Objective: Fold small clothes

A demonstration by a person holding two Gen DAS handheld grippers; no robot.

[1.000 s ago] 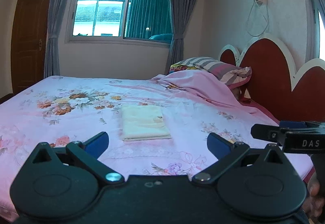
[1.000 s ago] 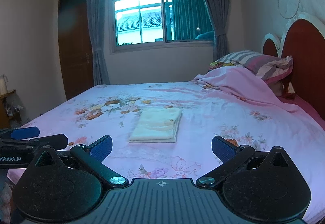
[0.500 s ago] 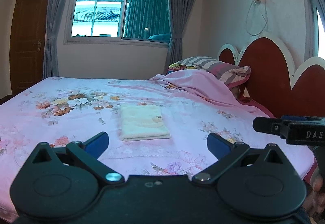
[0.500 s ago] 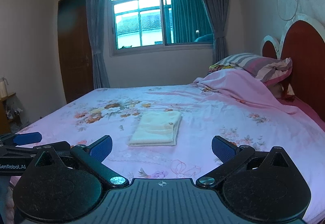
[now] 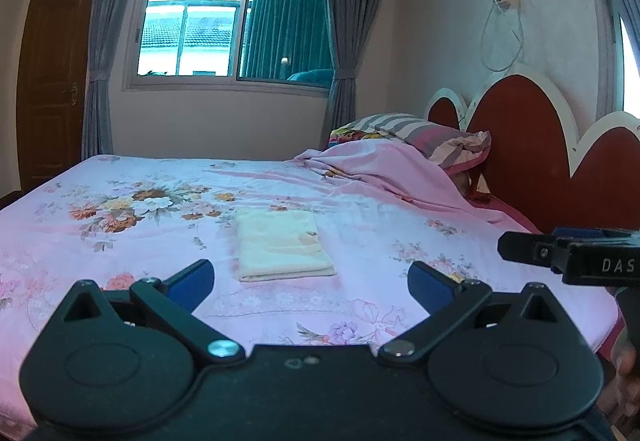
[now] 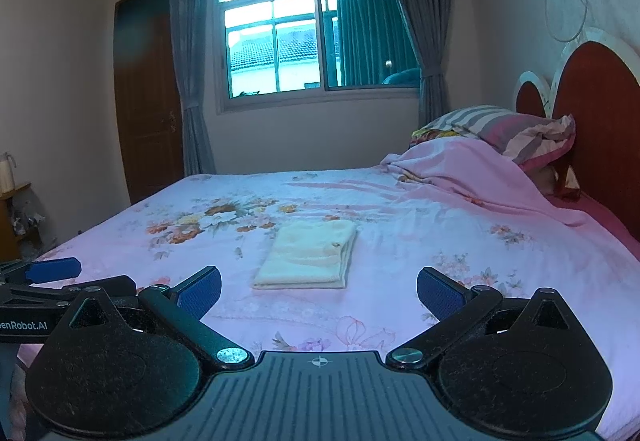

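Folded cream cloth (image 5: 284, 246) lying flat on the floral bedsheet (image 5: 120, 225), ahead of both grippers and well apart from either. Left gripper (image 5: 310, 283) spread wide, holding nothing. Right gripper (image 6: 318, 291) likewise gaping and empty, hovering level with the near bed edge. Judging by the neat layered rectangle, folding apparently finished; edges aligned, no loose flap visible. Nothing else small and unfolded in sight, only the heaped pink blanket (image 6: 460, 169) off to the right.
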